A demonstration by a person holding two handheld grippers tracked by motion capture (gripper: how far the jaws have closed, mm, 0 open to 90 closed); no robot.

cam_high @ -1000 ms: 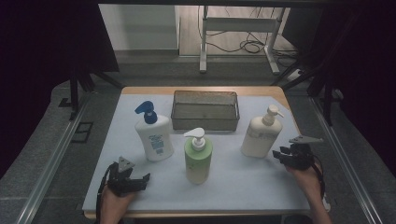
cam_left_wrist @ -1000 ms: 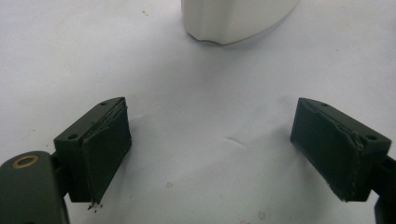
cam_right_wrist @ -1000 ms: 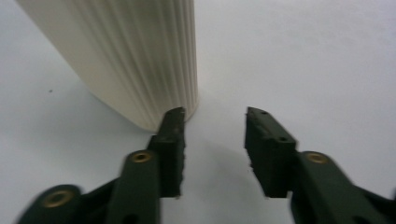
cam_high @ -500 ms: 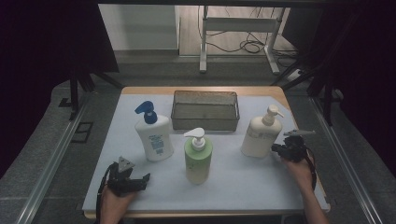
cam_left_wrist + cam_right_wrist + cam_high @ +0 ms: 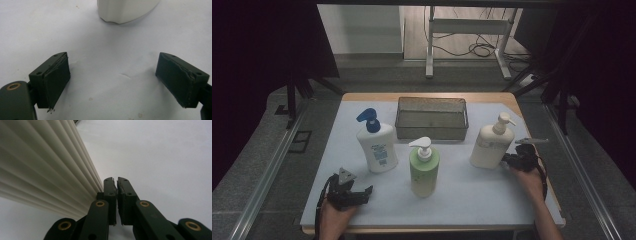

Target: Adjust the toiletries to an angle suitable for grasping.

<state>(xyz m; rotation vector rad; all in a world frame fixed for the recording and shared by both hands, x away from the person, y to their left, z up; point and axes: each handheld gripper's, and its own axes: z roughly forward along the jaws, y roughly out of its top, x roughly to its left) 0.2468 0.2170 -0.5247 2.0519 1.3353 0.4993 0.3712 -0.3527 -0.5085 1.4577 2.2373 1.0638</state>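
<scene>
Three pump bottles stand on the pale mat: a white one with a blue pump [image 5: 376, 145], a green one [image 5: 424, 170] and a cream one [image 5: 489, 145]. My right gripper [image 5: 508, 160] lies low at the cream bottle's right side. In the right gripper view its jaws [image 5: 116, 182] are shut with nothing between them, and the left jaw rests along the ribbed cream bottle wall [image 5: 42, 165]. My left gripper [image 5: 362, 192] sits near the front left of the mat, open. In the left gripper view its jaws [image 5: 112, 58] stand wide apart over bare mat, with a white bottle's base [image 5: 125, 10] ahead.
A dark wire basket [image 5: 432, 131] stands at the back middle of the table, behind the green bottle. The mat [image 5: 472, 200] lies bare in front of the bottles. Dark frame legs and rails run along both sides of the table.
My right hand has moved left and slightly down, up against the cream bottle's side. The left hand and the bottles have stayed where they were.
</scene>
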